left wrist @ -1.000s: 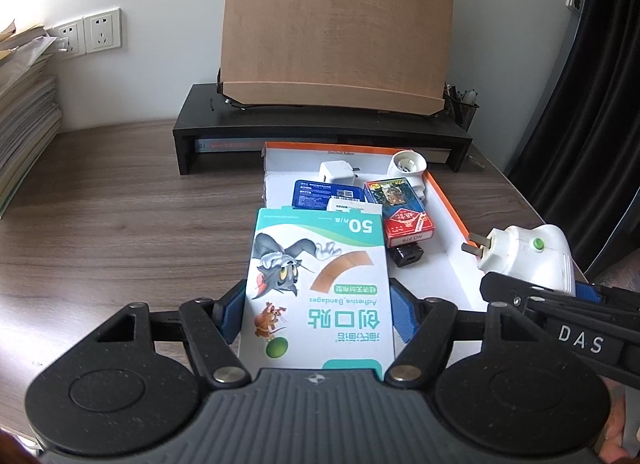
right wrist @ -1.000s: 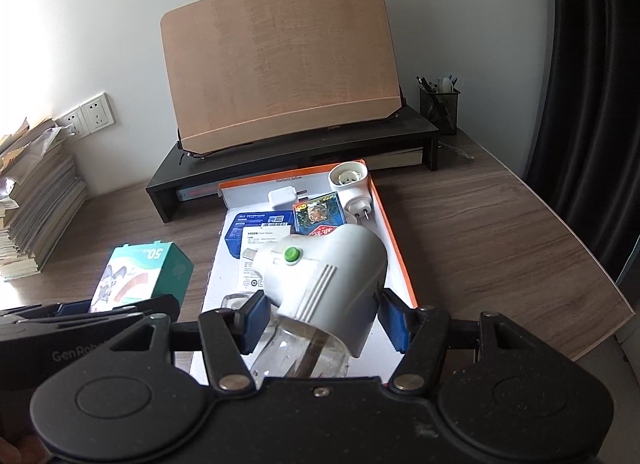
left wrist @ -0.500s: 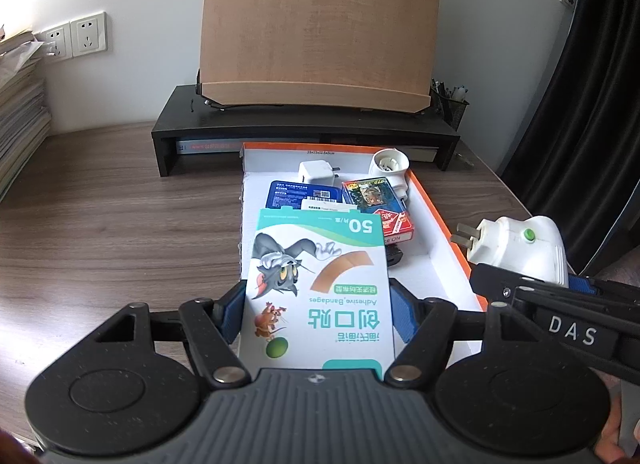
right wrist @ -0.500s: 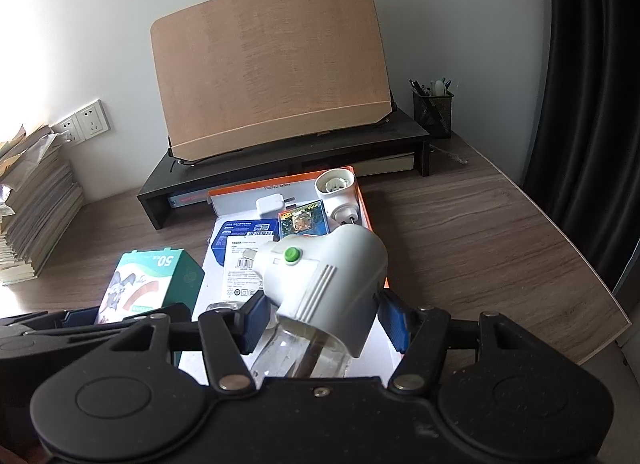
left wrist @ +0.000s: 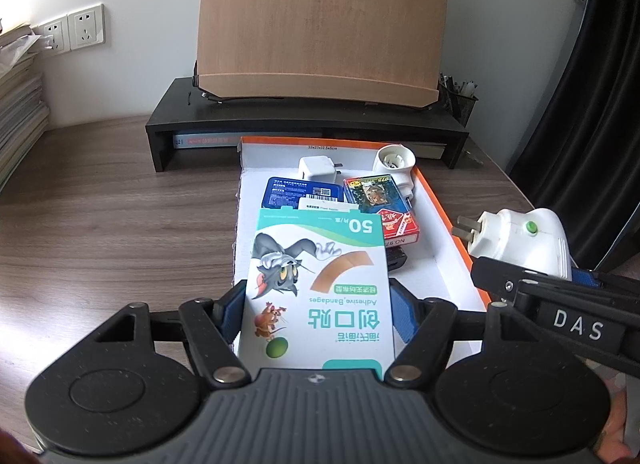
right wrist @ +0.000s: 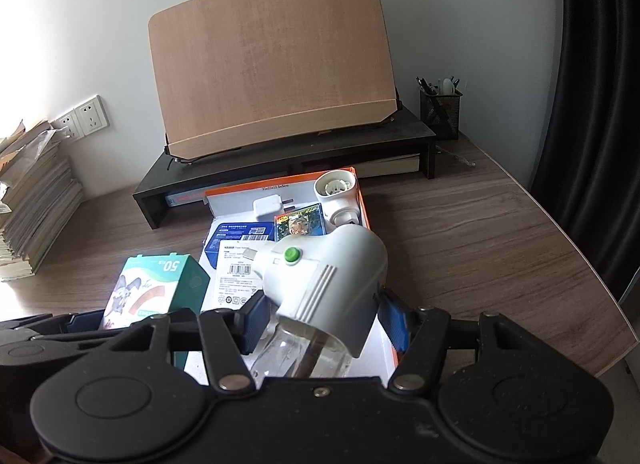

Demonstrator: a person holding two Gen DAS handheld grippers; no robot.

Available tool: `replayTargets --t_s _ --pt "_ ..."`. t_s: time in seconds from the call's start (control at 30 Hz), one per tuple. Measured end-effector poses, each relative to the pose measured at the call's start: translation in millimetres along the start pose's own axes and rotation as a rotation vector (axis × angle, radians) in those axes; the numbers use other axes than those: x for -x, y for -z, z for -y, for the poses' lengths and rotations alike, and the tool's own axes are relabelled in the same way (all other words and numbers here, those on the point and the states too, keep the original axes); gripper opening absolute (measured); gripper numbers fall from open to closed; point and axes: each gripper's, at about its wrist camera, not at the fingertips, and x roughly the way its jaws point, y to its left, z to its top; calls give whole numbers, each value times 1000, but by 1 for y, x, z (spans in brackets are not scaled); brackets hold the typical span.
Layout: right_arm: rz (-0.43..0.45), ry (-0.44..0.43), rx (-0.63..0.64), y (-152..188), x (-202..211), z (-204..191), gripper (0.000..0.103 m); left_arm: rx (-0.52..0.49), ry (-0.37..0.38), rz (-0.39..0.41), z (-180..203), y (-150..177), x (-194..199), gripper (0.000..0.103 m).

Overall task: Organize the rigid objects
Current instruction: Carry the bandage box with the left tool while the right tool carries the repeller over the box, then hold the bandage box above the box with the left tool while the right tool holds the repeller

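My left gripper (left wrist: 318,308) is shut on a green and white adhesive-bandage box (left wrist: 320,284), held above the near end of a white tray with an orange rim (left wrist: 452,232). My right gripper (right wrist: 324,322) is shut on a white plug-in device (right wrist: 332,276) with a green button and a clear bottle, over the tray's near right corner. In the left wrist view that device (left wrist: 520,244) hangs just right of the tray. The tray holds a white charger (left wrist: 316,170), a socket adapter (left wrist: 394,164), a blue box (left wrist: 300,192) and a card deck (left wrist: 380,204).
A black desk riser (left wrist: 304,132) carrying a tilted wooden board (left wrist: 320,24) stands behind the tray. A mesh pen holder (right wrist: 440,108) is at the back right, stacked papers (right wrist: 32,216) at the left. The table's edge (right wrist: 592,264) and a dark curtain (right wrist: 600,104) are on the right.
Both grippers have drifted a little to the right with their loads. Both grips are unchanged, and the things in the tray have not moved.
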Motion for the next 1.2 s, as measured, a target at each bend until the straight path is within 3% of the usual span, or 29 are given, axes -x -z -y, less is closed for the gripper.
replayTargets --t_s 1.2 --pt "-25 -69 46 -1 -16 19 72 72 -65 -17 8 8 -9 72"
